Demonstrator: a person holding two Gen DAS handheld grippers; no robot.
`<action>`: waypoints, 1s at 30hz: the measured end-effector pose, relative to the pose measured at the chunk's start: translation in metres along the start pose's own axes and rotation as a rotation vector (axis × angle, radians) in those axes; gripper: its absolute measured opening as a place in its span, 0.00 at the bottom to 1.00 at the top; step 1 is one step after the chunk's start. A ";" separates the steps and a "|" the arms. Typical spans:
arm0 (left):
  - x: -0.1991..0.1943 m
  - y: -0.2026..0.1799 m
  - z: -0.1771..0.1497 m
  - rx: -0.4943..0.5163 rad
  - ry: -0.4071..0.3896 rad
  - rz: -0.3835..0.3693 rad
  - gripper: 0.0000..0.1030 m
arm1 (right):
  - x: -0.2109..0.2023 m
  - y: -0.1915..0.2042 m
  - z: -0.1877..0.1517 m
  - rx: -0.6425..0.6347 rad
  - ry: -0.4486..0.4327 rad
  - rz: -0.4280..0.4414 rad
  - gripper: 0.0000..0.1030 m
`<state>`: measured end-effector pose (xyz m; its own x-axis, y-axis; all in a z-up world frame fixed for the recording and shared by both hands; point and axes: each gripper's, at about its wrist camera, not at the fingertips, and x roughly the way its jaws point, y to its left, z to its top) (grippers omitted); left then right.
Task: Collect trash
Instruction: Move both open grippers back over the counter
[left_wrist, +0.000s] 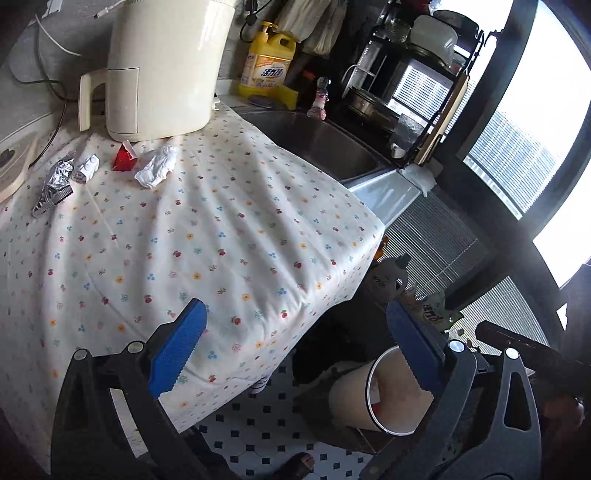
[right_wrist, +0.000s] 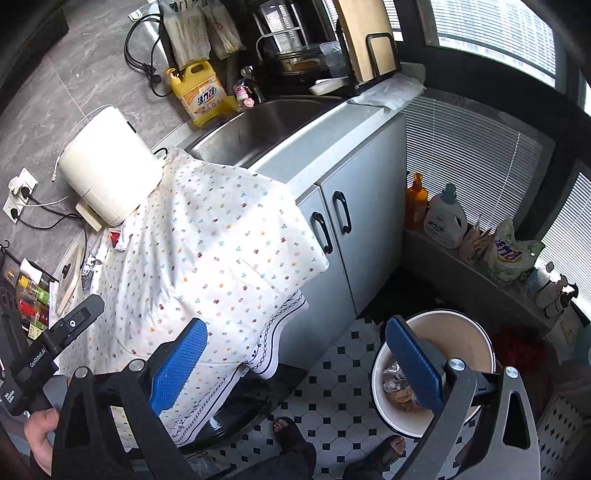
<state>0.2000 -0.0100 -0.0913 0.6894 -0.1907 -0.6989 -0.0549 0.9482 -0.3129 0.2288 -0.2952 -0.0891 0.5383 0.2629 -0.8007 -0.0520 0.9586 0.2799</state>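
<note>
Trash — crumpled tissue (left_wrist: 156, 166), red wrapper (left_wrist: 123, 158), foil (left_wrist: 55, 184) — lies near the air fryer (left_wrist: 162, 66) on the floral cloth (left_wrist: 207, 236), while both the left gripper (left_wrist: 295, 354) and right gripper (right_wrist: 295, 362) hang released and empty, so next likely comes a reach to the tissue, then a drop into the bin (right_wrist: 476, 332).

A home kitchen. A steel sink (right_wrist: 266, 125) is set in a counter (right_wrist: 332, 133) over grey cupboards (right_wrist: 354, 229), with a yellow dish-soap jug (right_wrist: 201, 92) behind it and a dish rack (left_wrist: 402, 74) beside. A cream appliance (left_wrist: 162, 66), perhaps an air fryer, stands plugged in. Detergent bottles (right_wrist: 445, 218) line a window ledge above a tiled floor (right_wrist: 332, 387).
</note>
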 end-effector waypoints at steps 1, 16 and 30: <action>-0.003 0.009 0.003 -0.009 -0.007 0.007 0.94 | 0.003 0.009 0.002 -0.008 0.000 0.005 0.92; -0.027 0.133 0.045 -0.103 -0.085 0.099 0.94 | 0.046 0.124 0.021 -0.101 -0.009 0.053 0.92; -0.026 0.242 0.076 -0.157 -0.071 0.177 0.94 | 0.100 0.226 0.020 -0.133 -0.002 0.095 0.92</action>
<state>0.2238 0.2444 -0.0997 0.7078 -0.0014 -0.7064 -0.2870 0.9132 -0.2894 0.2880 -0.0547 -0.0950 0.5273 0.3530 -0.7729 -0.2136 0.9355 0.2815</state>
